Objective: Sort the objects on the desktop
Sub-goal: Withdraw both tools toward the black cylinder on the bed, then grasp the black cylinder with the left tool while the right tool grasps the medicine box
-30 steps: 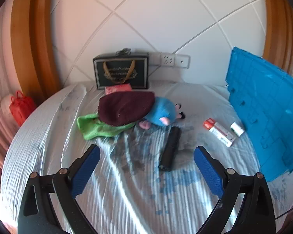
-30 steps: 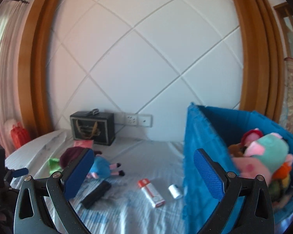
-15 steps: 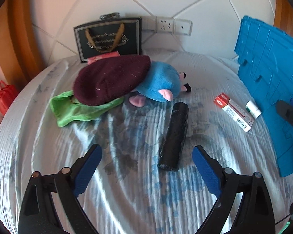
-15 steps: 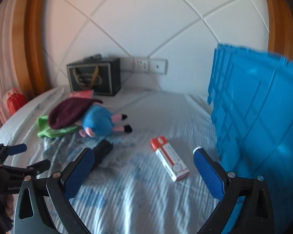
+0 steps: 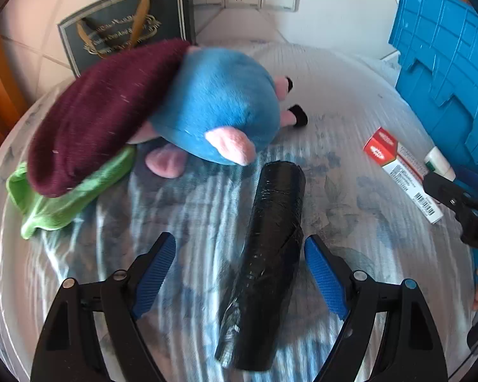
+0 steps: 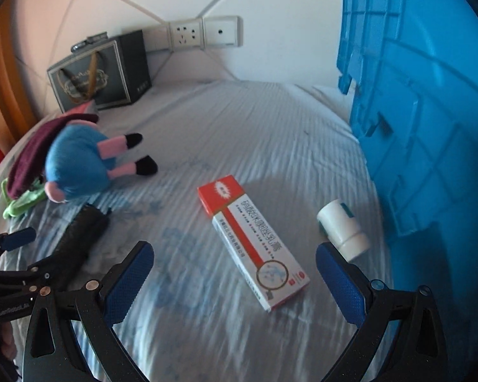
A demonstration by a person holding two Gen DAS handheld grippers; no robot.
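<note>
We've got left hand-held gripper (image 5: 240, 254) closing, unclamped, astride black roll (image 5: 267, 248); right hand-held gripper (image 6: 234, 264) wide open over red-white box (image 6: 255, 242).

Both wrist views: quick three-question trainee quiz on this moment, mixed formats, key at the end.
1. True or false: the black roll lies between the open fingers of the left gripper.
2. What lies nearest the blue crate: A) white bottle, B) blue plush toy, C) green cloth?
3. Fill in: the right gripper, open and empty, hovers over the red-and-white ____.

Key: 1 true; 2 A; 3 box.
</note>
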